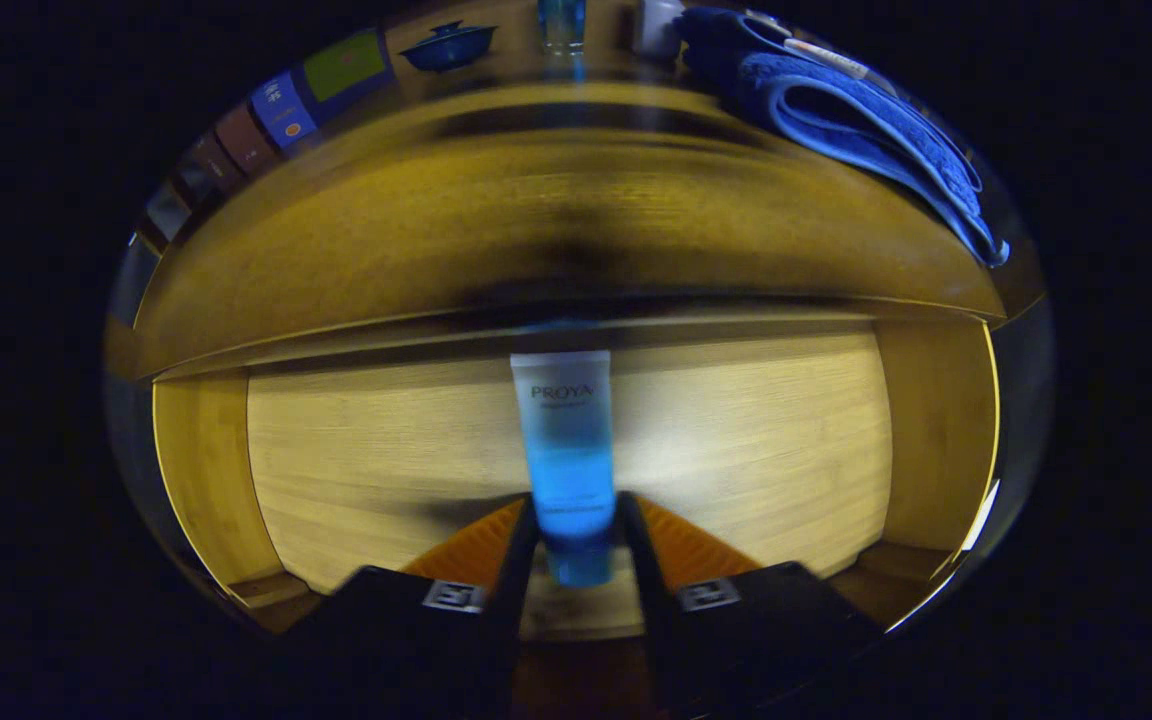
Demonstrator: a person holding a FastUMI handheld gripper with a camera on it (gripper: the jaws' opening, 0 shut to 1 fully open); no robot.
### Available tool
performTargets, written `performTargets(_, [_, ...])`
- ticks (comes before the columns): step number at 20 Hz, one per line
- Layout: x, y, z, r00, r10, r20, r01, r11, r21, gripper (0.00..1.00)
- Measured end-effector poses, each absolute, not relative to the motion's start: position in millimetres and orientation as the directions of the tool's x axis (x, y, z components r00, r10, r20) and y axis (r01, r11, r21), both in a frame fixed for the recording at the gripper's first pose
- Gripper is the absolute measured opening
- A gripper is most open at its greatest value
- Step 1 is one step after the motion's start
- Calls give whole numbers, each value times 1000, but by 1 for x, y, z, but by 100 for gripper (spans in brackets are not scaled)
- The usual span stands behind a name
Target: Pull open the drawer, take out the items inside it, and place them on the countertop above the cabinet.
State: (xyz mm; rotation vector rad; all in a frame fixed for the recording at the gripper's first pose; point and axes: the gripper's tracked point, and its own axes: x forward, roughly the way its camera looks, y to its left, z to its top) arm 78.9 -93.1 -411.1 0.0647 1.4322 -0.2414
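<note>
Currently gripper [576,520] has its 2 fingers pinching the blue-and-white plastic squeeze tube [564,440] near its cap, over the open wooden drawer [386,450] floor; light, soft, slippery, so grip gently.

Smooth plastic tube [563,440] in matt wooden drawer [736,440].

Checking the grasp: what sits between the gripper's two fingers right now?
In the gripper view, the capped end of the blue and white cosmetic tube sits between the fingers of the gripper, above the open wooden drawer's floor.
</note>
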Motion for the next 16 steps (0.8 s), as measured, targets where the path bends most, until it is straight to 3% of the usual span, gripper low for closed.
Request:
performTargets(4, [78, -91, -409, 124, -102, -987, 204, 976, -75, 37])
performTargets(16, [39, -73, -322, 368, -30, -929, 183, 982, 41, 36])
